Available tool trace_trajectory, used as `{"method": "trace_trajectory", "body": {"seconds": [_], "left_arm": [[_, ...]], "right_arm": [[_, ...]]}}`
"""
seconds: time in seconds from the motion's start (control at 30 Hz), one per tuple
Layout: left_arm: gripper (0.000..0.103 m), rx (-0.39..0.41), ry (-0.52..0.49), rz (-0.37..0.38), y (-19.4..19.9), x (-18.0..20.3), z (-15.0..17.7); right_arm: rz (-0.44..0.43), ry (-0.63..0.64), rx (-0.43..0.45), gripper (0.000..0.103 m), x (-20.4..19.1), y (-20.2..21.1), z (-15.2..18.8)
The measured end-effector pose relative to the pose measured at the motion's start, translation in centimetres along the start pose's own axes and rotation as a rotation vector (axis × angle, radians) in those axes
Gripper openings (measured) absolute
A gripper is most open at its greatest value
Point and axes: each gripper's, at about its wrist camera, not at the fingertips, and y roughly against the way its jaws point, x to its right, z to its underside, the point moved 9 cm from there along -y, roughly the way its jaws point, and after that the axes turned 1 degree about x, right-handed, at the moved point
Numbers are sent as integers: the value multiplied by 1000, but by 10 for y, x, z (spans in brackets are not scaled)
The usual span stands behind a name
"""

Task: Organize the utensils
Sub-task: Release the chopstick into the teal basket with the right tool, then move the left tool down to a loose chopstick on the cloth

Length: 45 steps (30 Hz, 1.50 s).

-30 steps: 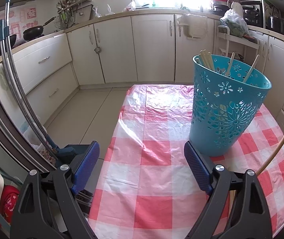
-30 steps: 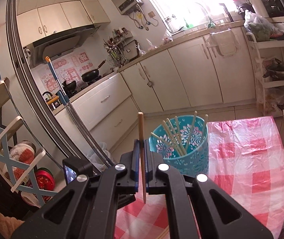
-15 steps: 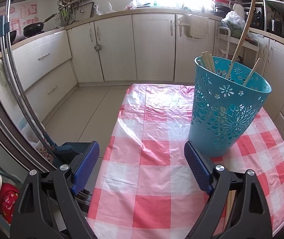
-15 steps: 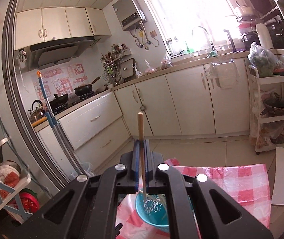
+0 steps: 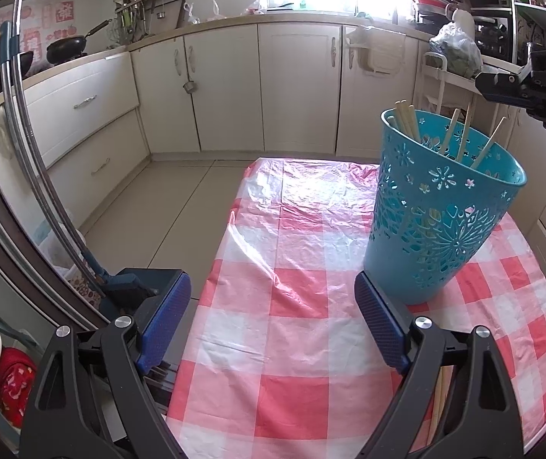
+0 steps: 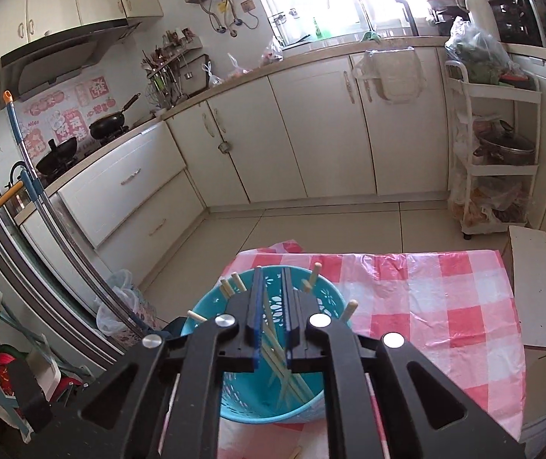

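Observation:
A teal cut-out basket [image 5: 441,206] stands on the red-and-white checked table [image 5: 296,252] with several wooden chopsticks [image 5: 407,122] leaning inside it. My left gripper [image 5: 273,306] is open and empty, low over the cloth, with the basket just beyond its right finger. More chopsticks [image 5: 441,394] lie on the table under that finger. My right gripper [image 6: 272,279] hovers right above the basket [image 6: 257,394]; its jaws are opening, a narrow gap between them with nothing in it. Through the gap I see chopsticks [image 6: 277,344] lying in the basket. The right gripper [image 5: 502,84] also shows at the upper right of the left wrist view.
A mop handle [image 5: 36,153] leans by the sliding-door frame left of the table. A white shelf cart [image 6: 494,160] and a white board [image 6: 537,287] stand off the table's right side. Kitchen cabinets line the far walls, with tiled floor between them and the table.
My right gripper moved over the basket and lowered; the upright chopstick it held is gone from its jaws, which have parted slightly. The left gripper stayed put.

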Motion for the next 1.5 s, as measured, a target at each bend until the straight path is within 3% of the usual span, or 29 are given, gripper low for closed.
{"method": "trace_trajectory", "body": {"seconds": [0.07,0.27,0.37,0.6,0.73,1.13,1.33,1.5], "left_arm": [[84,-1,-1,0,0,0,0],[84,-2,-5,-5,0,0,2],[84,-2,-6,-5,0,0,2],[84,-2,-20,-7,1,3,3],[84,-4,-25,-12,2,3,5],[84,-18,-44,-9,0,7,7],[85,-23,-49,-6,-1,8,7],[85,-25,-54,-7,-2,9,9]], "right_arm": [[5,9,21,24,-2,9,0],[23,30,75,26,-8,43,11],[47,26,66,30,-7,56,39],[84,-37,-205,31,8,28,156],[115,-80,-286,30,18,9,187],[168,-67,-327,28,24,-14,207],[177,17,-325,28,10,-16,211],[156,124,-350,21,3,-9,217]]}}
